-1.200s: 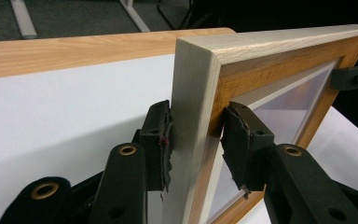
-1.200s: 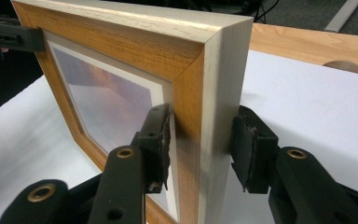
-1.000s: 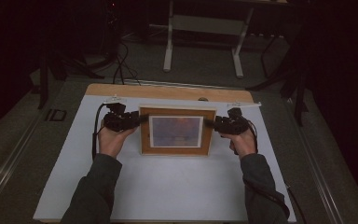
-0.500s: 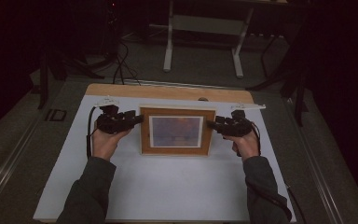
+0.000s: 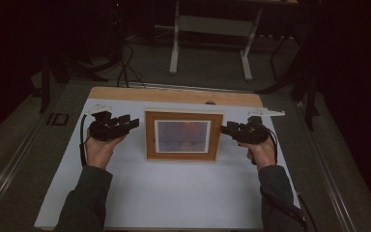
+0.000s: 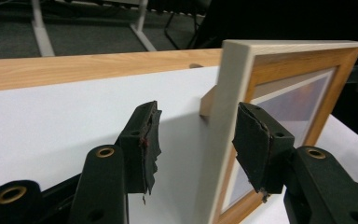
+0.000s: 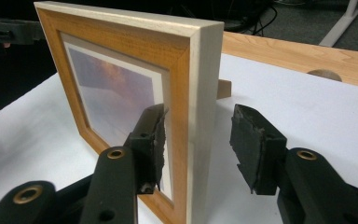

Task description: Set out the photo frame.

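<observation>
No readable writing anywhere. The wooden picture frame [image 5: 183,136] stands upright mid-sheet on the white mat [image 5: 164,193] over a wood table [image 5: 125,94]. Left gripper [image 5: 128,123] and right gripper [image 5: 227,129] flank its side edges, jaws apart; the right's were just closing, pads not pressing. Dark room, grey floor [image 5: 212,53].

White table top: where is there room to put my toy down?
The big bare patch lies between the picture frame and the near edge of the white table top. It is crowded beside the frame, where the left gripper and right gripper sit.
</observation>
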`<act>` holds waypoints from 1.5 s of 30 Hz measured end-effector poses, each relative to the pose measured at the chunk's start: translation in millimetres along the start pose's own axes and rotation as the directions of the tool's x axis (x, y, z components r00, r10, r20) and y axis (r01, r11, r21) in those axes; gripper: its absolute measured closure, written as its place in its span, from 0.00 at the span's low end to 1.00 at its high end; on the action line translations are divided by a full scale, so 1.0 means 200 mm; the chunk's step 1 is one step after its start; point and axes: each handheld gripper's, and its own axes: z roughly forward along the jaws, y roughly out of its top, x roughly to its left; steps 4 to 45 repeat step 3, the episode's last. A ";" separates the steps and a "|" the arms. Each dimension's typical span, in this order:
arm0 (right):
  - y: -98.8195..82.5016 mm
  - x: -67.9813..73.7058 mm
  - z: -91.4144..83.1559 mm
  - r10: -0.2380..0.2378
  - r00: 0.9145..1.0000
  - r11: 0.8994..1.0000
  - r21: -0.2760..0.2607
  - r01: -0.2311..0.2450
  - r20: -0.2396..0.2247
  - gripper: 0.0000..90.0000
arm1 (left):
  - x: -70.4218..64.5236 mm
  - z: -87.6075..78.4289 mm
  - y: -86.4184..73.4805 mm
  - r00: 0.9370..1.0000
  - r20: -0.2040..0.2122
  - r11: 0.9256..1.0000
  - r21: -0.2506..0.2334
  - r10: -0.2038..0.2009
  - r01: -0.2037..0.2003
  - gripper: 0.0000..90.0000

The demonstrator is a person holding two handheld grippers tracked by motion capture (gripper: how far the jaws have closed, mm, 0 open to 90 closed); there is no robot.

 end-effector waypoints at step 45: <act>-0.01 -0.01 -0.02 0.001 1.000 1.000 0.001 -0.001 0.001 0.62 | 0.04 -0.02 -0.02 0.999 -0.047 1.000 0.003 -0.022 0.022 0.56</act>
